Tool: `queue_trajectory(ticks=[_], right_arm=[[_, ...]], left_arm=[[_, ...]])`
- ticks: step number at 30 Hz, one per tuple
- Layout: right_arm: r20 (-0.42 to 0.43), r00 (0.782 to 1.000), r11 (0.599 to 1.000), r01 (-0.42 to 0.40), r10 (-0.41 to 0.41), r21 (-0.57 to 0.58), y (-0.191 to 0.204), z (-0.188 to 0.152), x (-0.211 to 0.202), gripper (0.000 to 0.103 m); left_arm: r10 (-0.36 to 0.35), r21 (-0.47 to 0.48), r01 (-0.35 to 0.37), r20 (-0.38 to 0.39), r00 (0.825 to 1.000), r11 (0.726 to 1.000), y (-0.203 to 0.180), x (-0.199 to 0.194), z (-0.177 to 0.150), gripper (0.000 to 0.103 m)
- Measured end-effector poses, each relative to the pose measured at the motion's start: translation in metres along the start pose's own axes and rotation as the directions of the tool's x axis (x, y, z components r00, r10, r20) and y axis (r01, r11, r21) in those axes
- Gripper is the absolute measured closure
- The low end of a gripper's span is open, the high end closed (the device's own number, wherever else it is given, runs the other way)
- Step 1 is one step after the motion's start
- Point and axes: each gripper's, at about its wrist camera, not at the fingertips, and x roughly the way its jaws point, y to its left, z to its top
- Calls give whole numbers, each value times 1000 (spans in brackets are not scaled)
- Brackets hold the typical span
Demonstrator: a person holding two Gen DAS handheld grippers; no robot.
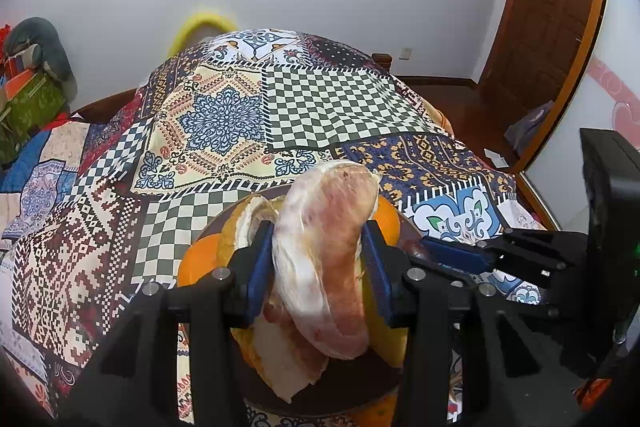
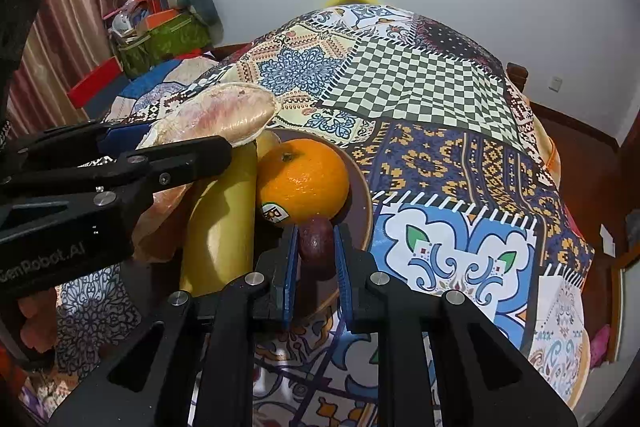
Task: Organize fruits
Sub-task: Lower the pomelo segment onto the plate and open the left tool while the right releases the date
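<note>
From the left wrist I see my left gripper (image 1: 318, 259) clamping a peeled pomelo segment (image 1: 328, 247) above the brown bowl (image 1: 248, 383), and from the right wrist my right gripper (image 2: 316, 247) pinching a dark plum (image 2: 316, 241) inside that bowl (image 2: 360, 203) beside the orange (image 2: 303, 179).

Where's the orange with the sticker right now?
In the right wrist view, the orange sits in the brown bowl, right of the banana, just beyond the small dark fruit.

Each tool (image 1: 316, 259) is matte black with silver screws, blue ribbed pads (image 2: 289, 267) and faint white lettering
</note>
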Motion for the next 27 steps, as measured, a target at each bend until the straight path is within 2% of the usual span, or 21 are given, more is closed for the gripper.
queue_trajectory(ticks=[7, 11, 25, 27], right_arm=[[-26, 999, 1000, -22, 22, 22, -1, 0, 4, 85], [-15, 1000, 1000, -11, 11, 27, -2, 0, 0, 65], [82, 996, 999, 37, -34, -24, 20, 4, -59, 65], [99, 995, 999, 37, -33, -31, 25, 3, -69, 65]], left_arm=[[3, -1, -3, -3, 1000, 1000, 1, 0, 0, 59], [-5, -17, 5, -5, 1000, 1000, 4, -5, 1, 59], [-9, -24, 10, 72, 997, 1000, 2, -75, 0, 53], [-3, -23, 5, 87, 996, 1000, 3, -89, -2, 48]])
